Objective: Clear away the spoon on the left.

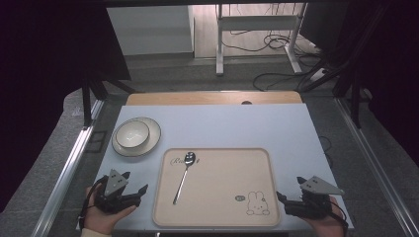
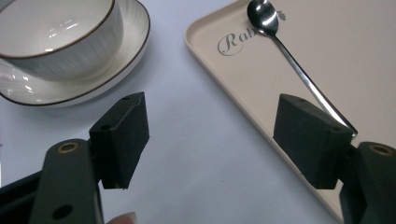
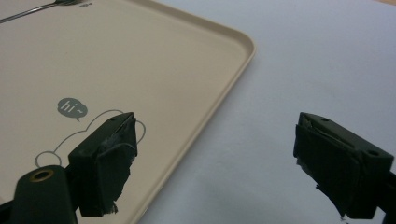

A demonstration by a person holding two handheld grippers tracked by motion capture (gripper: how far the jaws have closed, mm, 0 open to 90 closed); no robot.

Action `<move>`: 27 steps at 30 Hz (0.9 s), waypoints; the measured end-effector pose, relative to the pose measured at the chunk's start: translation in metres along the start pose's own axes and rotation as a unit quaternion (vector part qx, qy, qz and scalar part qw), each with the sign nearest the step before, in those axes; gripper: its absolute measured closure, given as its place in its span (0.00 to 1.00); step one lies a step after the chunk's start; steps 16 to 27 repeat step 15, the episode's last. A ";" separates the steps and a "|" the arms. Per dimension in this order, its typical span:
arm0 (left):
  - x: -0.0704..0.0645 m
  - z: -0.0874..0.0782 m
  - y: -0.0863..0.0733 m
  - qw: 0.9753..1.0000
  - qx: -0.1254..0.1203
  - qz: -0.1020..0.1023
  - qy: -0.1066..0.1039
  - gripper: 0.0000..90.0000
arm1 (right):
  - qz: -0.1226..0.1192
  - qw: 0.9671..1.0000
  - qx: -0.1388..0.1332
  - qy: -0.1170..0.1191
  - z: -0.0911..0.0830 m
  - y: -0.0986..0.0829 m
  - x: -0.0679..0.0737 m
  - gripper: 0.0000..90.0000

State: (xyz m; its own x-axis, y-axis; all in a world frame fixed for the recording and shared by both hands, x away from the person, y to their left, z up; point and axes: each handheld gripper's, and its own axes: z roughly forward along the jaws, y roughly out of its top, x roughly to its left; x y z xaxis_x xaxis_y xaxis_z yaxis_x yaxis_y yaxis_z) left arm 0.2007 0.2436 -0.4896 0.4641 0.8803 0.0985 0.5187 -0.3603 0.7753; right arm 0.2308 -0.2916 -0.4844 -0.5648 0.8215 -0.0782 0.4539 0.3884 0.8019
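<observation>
On the tray (image 1: pixel 217 207) lies a spoon (image 1: pixel 183 178); bowl (image 1: pixel 132 134) sits on plate (image 1: pixel 153 140); both grippers' jaws released.

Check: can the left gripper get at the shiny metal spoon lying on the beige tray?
Probably yes. The left gripper is open beside the tray, and the metal spoon lies alone on it with its handle end toward that side; nothing stands between them.

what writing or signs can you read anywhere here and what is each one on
"hi~" in a small grey speech bubble, printed on the beige rectangular tray next to the outlined rabbit drawing.
"Rab" in grey script near the tray's far left corner; the steel spoon lies over the rest, so the full word cannot be read.
No other text can be read on the white bowl, its plate or the grippers.
</observation>
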 end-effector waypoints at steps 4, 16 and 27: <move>-0.002 0.002 0.001 1.000 0.002 0.008 0.000 0.29 | 0.000 1.000 0.000 0.001 0.000 0.000 0.000 0.16; -0.002 0.004 0.001 1.000 0.000 0.010 0.006 0.29 | 0.000 1.000 0.000 0.001 -0.001 -0.001 0.000 0.16; -0.002 0.004 0.001 1.000 0.000 0.010 0.006 0.29 | 0.000 1.000 0.000 0.001 -0.001 -0.001 0.000 0.16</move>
